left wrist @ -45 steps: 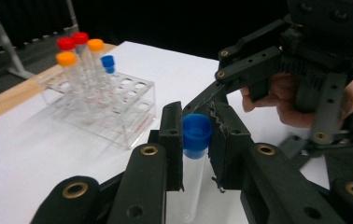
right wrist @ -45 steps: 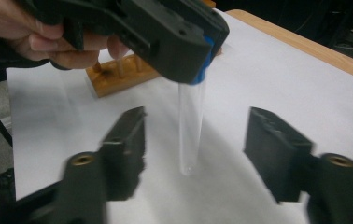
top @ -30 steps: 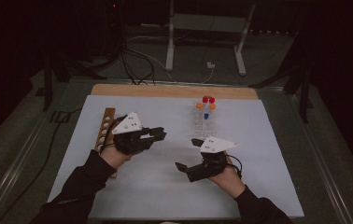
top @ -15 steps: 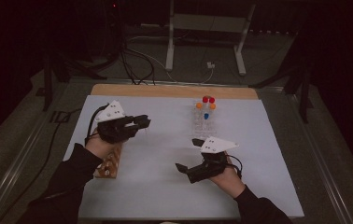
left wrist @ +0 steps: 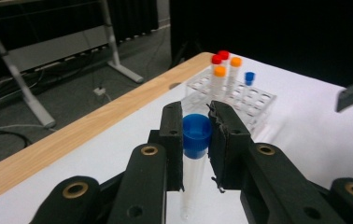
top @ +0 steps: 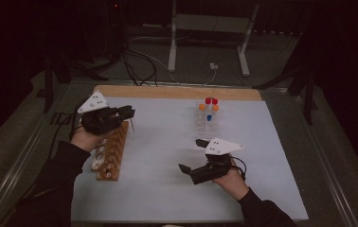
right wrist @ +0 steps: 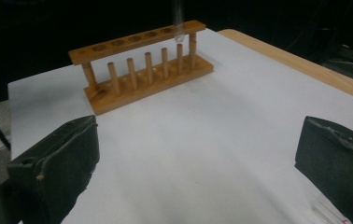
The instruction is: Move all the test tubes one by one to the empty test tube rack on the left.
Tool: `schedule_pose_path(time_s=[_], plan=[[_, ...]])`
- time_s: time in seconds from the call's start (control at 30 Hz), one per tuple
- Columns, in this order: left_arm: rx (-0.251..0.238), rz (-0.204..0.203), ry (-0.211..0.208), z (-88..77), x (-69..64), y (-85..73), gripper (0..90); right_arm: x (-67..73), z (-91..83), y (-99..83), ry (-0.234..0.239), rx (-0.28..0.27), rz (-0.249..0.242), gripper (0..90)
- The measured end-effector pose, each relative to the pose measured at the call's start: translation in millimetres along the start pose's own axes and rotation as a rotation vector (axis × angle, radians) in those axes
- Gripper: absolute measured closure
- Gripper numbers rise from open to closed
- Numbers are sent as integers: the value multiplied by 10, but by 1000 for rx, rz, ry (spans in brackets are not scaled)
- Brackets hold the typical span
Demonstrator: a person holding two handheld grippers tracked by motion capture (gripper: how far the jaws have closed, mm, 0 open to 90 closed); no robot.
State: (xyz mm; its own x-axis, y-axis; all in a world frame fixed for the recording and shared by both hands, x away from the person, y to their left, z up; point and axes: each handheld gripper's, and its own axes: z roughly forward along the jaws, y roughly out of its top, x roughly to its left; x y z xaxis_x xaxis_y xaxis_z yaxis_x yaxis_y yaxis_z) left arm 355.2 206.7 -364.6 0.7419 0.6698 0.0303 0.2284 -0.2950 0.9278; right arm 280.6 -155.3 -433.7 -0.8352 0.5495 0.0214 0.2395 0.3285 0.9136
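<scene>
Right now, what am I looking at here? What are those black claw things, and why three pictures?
A person sits at a white table, holding a hand tool with two black jaws in each hand. One picture looks down from above; the other two come from cameras riding on each tool. The left gripper is shut on a clear tube with a blue cap, near a wooden rack. The right gripper waits with its jaws open and nothing between them. A clear rack farther back holds tubes with red, orange and blue caps.

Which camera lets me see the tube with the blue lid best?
The left gripper view: the blue-capped tube stands close up, clamped between the left gripper's fingers. The high view shows it as a thin sliver under that gripper; the right gripper view shows its clear tip above the wooden rack.
</scene>
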Motion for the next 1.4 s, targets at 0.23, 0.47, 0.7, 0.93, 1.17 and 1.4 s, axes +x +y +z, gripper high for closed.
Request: schedule_pose_path(time_s=[0.23,0.47,0.7,0.93,1.17,1.4], plan=[[4,-19,52,-102,189,12,774,-12,6,-6,-2,3,-9,0],[0,-39,114,-211,378,9,775,-10,19,-11,2,7,-15,0],[-1,-61,165,-250,557,1,774,-20,24,-17,9,8,-10,0],[3,-84,202,-188,679,-106,774,-28,22,-22,11,8,-14,0],[20,-105,235,-107,761,-263,774,-28,30,-33,8,16,-24,0],[36,-133,250,-53,822,-408,774,-33,34,-34,12,15,-19,0]])
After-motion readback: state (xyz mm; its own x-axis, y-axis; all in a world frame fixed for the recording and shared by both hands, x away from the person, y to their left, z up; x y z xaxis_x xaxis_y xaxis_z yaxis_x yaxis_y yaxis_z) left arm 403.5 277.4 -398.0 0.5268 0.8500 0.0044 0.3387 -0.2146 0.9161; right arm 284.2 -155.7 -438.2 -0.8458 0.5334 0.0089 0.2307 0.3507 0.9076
